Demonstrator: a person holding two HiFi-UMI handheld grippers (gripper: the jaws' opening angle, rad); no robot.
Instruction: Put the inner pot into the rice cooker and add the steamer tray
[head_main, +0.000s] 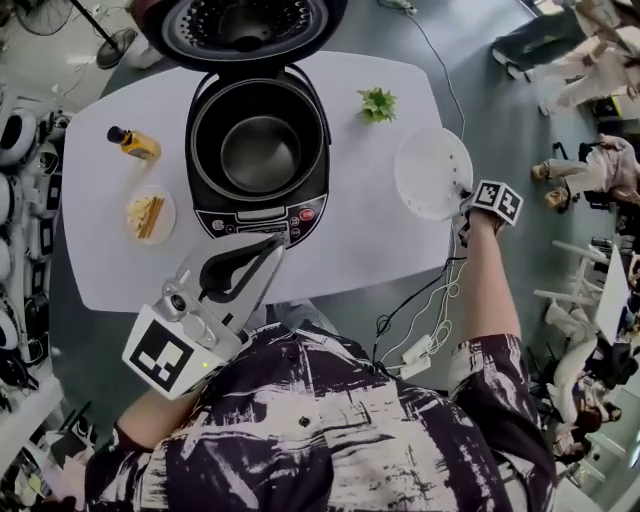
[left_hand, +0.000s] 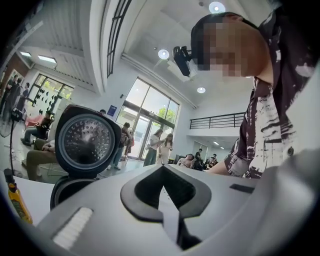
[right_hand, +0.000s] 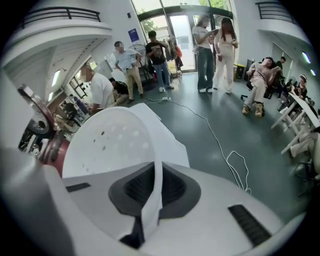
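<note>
right gripper (right_hand: 152, 187) pinches thin white perforated steamer tray (right_hand: 107, 142) rim; left gripper (left_hand: 167, 200) seemingly closed, empty

Readable text: none in any view.
Control panel (head_main: 258, 218), near side of the rice cooker (head_main: 258, 150): button print too small to read.
Left gripper (head_main: 272, 243), cube (head_main: 160, 357): black-and-white square marker, no letters or digits.
Right gripper (head_main: 466, 197), cube (head_main: 498, 200): the same kind of marker, no letters.
Bottle (head_main: 135, 143), far left on the table (head_main: 110, 270): yellow label, print illegible.
Blue wall sign (right_hand: 133, 35), far by the glass doors: white marks too small to read.
</note>
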